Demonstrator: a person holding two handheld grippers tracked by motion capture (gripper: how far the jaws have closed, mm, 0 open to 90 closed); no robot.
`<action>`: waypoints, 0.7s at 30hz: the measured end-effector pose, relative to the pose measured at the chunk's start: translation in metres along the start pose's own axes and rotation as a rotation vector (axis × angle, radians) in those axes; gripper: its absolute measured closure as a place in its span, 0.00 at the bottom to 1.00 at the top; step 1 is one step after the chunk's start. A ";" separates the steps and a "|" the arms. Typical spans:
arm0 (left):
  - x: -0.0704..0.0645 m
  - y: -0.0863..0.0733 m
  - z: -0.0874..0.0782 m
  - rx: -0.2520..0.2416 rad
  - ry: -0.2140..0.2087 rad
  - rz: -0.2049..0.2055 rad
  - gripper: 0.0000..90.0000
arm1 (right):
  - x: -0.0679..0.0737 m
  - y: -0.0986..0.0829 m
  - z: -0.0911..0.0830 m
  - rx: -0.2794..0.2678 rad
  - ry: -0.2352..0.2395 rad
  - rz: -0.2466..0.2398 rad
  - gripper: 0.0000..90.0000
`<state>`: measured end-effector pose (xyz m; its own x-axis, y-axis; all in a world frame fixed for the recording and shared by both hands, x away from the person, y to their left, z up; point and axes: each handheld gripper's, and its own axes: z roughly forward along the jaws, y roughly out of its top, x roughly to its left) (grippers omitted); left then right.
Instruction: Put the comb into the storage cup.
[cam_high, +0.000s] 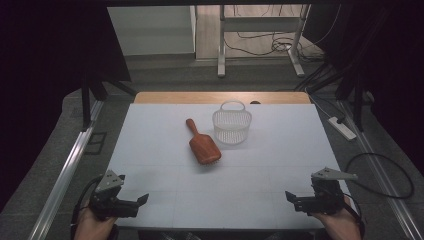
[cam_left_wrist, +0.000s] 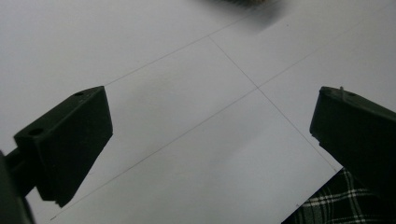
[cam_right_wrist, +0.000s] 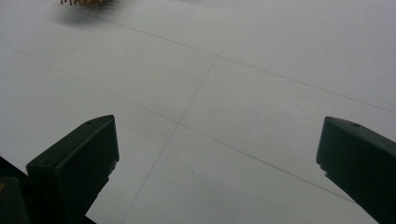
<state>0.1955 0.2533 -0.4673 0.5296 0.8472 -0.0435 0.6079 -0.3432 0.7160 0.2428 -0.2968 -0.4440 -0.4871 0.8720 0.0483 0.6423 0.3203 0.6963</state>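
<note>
hairbrush (cam_high: 204, 144) | mid-table beside basket (cam_high: 231, 126) | well apart from both claws | left claw (cam_high: 143, 198) spread | right claw (cam_high: 288, 196) spread

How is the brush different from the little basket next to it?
The hairbrush is reddish-brown wood; the basket is white and full of little holes. The hairbrush lies flat with its bristles down; the basket stands upright, open on top. The hairbrush has a straight handle; the basket has a loop handle. Both rest on the white table, apart.
</note>
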 end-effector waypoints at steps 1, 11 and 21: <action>-0.001 0.000 0.000 0.007 0.000 0.007 0.00 | 0.000 0.000 0.000 -0.002 -0.002 0.001 0.00; 0.003 -0.001 -0.001 -0.004 -0.019 -0.016 0.00 | 0.002 0.000 -0.001 -0.010 -0.017 -0.016 0.00; 0.003 0.000 0.001 0.009 -0.022 -0.023 0.00 | 0.002 0.000 0.000 -0.006 -0.011 -0.017 0.00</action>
<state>0.1976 0.2557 -0.4678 0.5277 0.8461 -0.0754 0.6258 -0.3273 0.7080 0.2413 -0.2950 -0.4438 -0.4915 0.8704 0.0282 0.6305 0.3333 0.7009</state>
